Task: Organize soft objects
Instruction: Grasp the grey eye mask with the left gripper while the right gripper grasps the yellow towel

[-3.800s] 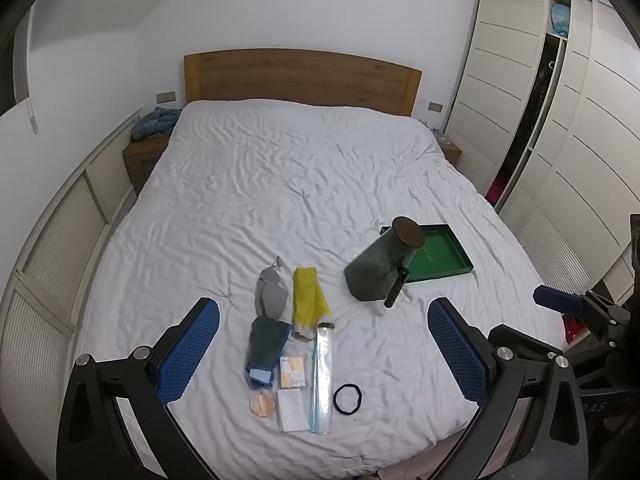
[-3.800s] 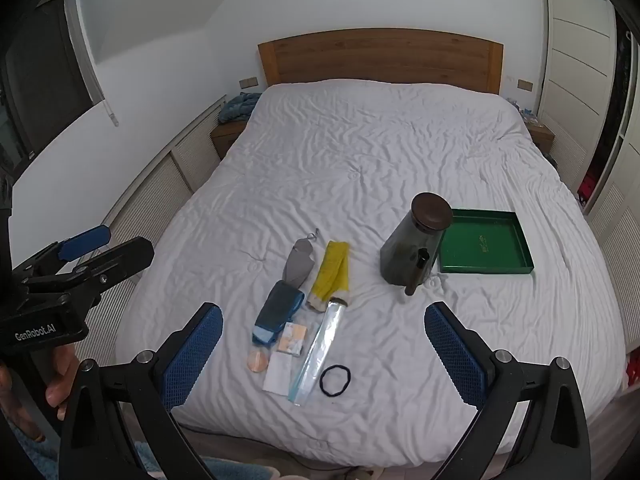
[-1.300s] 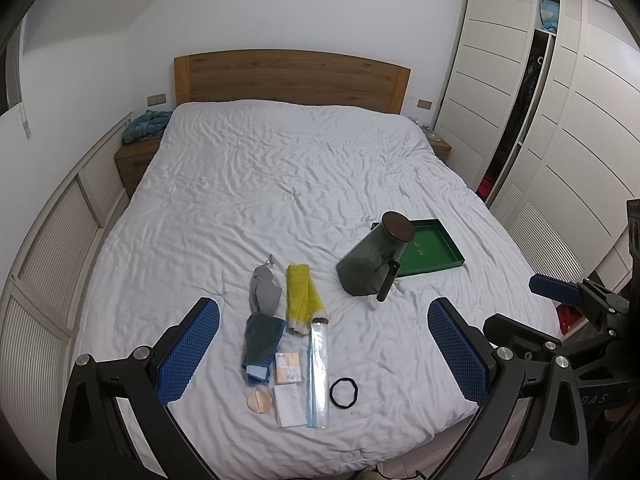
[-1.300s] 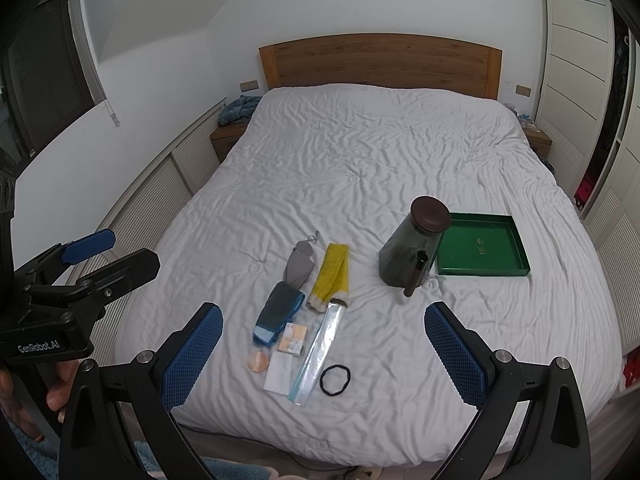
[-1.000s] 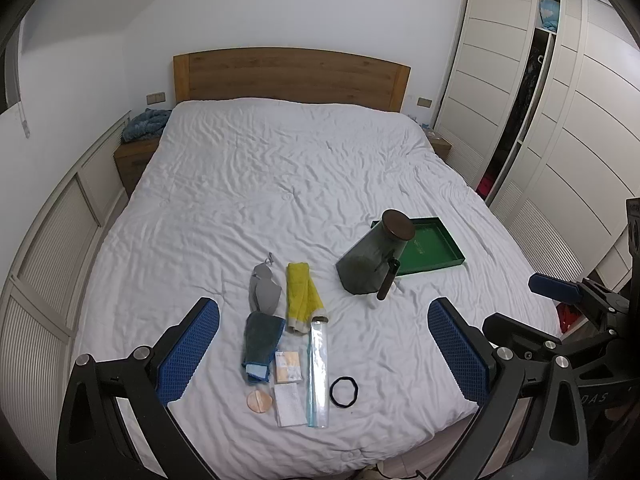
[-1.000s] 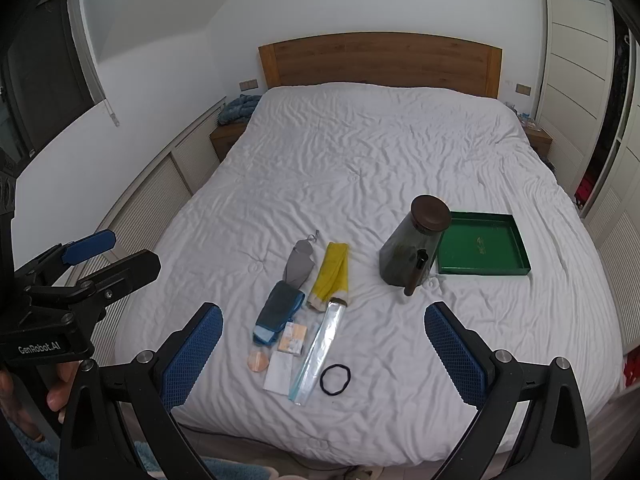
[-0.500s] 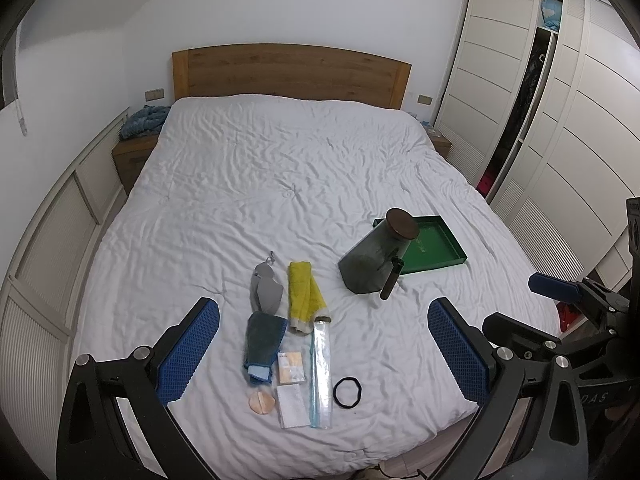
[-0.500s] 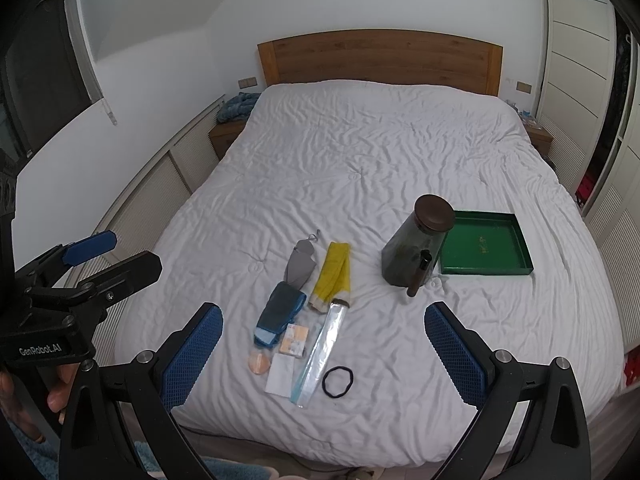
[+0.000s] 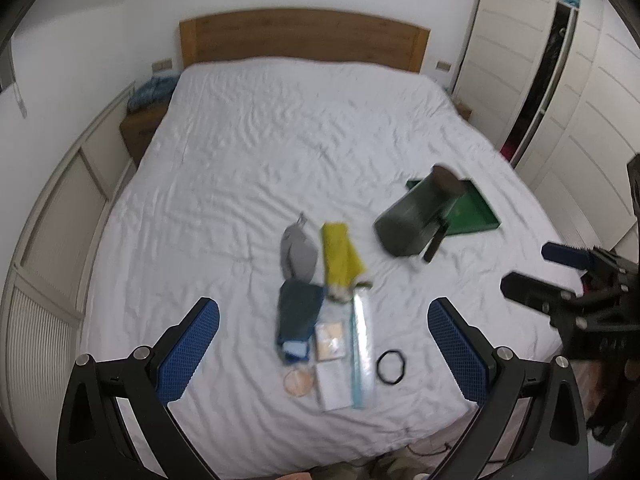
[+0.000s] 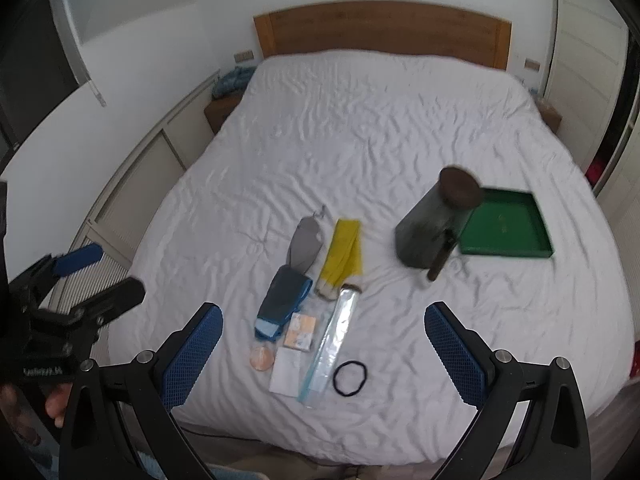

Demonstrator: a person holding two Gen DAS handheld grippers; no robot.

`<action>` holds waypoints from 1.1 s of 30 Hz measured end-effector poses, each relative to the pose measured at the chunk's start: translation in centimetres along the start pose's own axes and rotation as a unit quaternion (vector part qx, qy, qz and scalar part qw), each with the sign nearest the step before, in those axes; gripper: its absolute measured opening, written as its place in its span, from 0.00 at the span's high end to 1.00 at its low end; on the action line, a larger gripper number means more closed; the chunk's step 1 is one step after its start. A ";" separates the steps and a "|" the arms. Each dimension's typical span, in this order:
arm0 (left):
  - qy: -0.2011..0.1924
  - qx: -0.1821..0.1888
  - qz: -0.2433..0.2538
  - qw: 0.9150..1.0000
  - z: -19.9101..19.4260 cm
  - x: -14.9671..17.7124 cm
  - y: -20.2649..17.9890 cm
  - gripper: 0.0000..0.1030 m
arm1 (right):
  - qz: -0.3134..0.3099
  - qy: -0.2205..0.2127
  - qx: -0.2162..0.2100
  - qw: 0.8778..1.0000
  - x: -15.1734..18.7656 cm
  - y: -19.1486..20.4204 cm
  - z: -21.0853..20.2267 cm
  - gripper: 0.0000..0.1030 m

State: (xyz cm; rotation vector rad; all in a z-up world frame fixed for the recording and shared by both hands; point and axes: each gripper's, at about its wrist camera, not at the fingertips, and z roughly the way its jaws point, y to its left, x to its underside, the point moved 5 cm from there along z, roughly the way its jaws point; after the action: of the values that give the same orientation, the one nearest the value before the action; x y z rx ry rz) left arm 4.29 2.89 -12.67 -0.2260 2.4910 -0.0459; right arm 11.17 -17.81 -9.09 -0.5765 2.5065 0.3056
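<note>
Near the foot of a white bed (image 9: 248,168) lie a grey pouch (image 9: 298,254), a yellow cloth (image 9: 340,260), a dark blue folded cloth (image 9: 298,316), small packets (image 9: 330,340), a clear long sleeve (image 9: 362,350), a round pad (image 9: 298,382) and a black hair tie (image 9: 392,366). A dark jar (image 9: 420,216) with a brown lid leans by a green tray (image 9: 476,216). The same items show in the right wrist view: yellow cloth (image 10: 344,252), jar (image 10: 436,220), tray (image 10: 506,230). My left gripper (image 9: 324,344) and right gripper (image 10: 324,344) both hover open before the bed, holding nothing.
A wooden headboard (image 9: 300,40) stands at the far end. White wardrobe doors (image 9: 560,100) line the right wall, low panelling (image 9: 52,220) the left. A nightstand (image 9: 140,124) carries a blue cloth. A hand (image 10: 52,404) holds the left gripper's handle at the lower left of the right wrist view.
Both grippers have moved forward toward the bed, so the objects appear larger and blurred. Nothing on the bed has shifted. Both stay open.
</note>
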 end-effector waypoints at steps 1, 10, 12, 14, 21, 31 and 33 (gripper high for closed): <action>0.011 -0.002 -0.003 1.000 1.1 0.3 0.7 0.01 | 0.000 0.005 0.001 1.000 -0.4 0.1 1.2 0.00; 0.076 -0.008 -0.019 0.997 14.6 -0.2 5.2 0.01 | -0.013 0.044 -0.003 0.999 -3.5 -0.3 17.6 0.01; 0.075 -0.008 -0.020 0.997 18.3 -1.0 5.3 0.01 | -0.010 0.054 -0.011 0.998 -3.8 -0.9 22.1 0.01; 0.075 -0.009 -0.022 0.997 21.5 -1.8 5.5 0.01 | -0.014 0.060 -0.016 0.998 -4.1 -1.7 26.5 0.03; 0.122 0.000 -0.027 0.992 33.1 -2.0 5.7 0.01 | -0.018 0.093 -0.009 0.995 -4.1 -4.2 41.5 0.05; 0.197 0.021 -0.041 0.979 41.4 -1.1 5.9 0.01 | -0.034 0.111 -0.016 0.993 -4.1 -5.2 52.5 0.06; 0.210 0.010 -0.038 0.977 42.5 -0.7 6.0 0.01 | -0.036 0.118 -0.016 0.992 -3.7 -5.2 53.8 0.10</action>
State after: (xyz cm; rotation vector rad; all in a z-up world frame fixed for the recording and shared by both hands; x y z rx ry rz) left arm 29.35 9.82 -46.79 -0.3324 2.9004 -0.1652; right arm 41.06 -3.47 -51.99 -0.7532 2.7034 0.2642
